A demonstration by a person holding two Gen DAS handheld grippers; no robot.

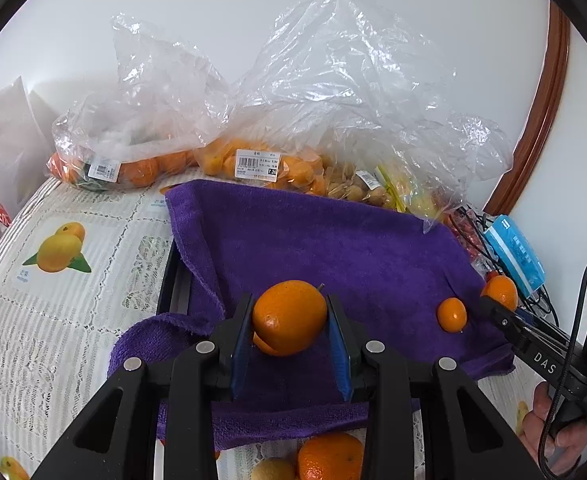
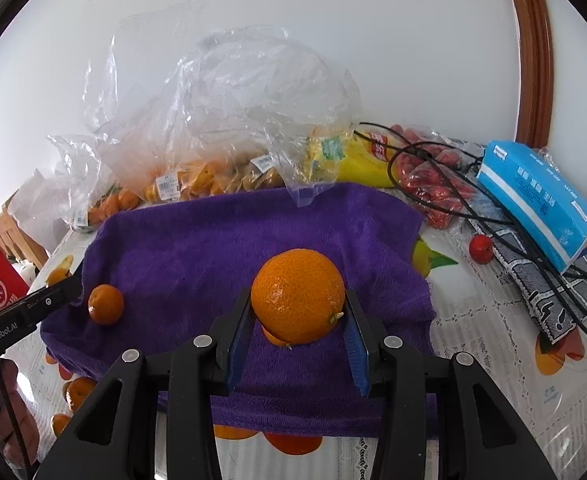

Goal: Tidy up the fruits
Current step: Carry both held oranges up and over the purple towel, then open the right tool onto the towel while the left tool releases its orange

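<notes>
My left gripper [image 1: 289, 316] is shut on a small oval orange [image 1: 287, 318] and holds it over the purple towel [image 1: 333, 240]. My right gripper [image 2: 298, 308] is shut on a round orange [image 2: 298, 294] above the same towel [image 2: 221, 240]; it shows at the right of the left wrist view [image 1: 493, 304]. One small orange [image 1: 451, 314] lies on the towel between the two grippers; it also shows in the right wrist view [image 2: 105, 304]. Another orange shape [image 2: 275, 338] shows just below the held round orange.
Clear plastic bags of oranges [image 1: 133, 160] and small fruit [image 1: 293, 168] stand behind the towel by the wall. A blue box [image 2: 533, 200], black cables [image 2: 433, 184] and a red fruit [image 2: 480, 249] lie to the right. More oranges [image 1: 329, 456] lie near the front.
</notes>
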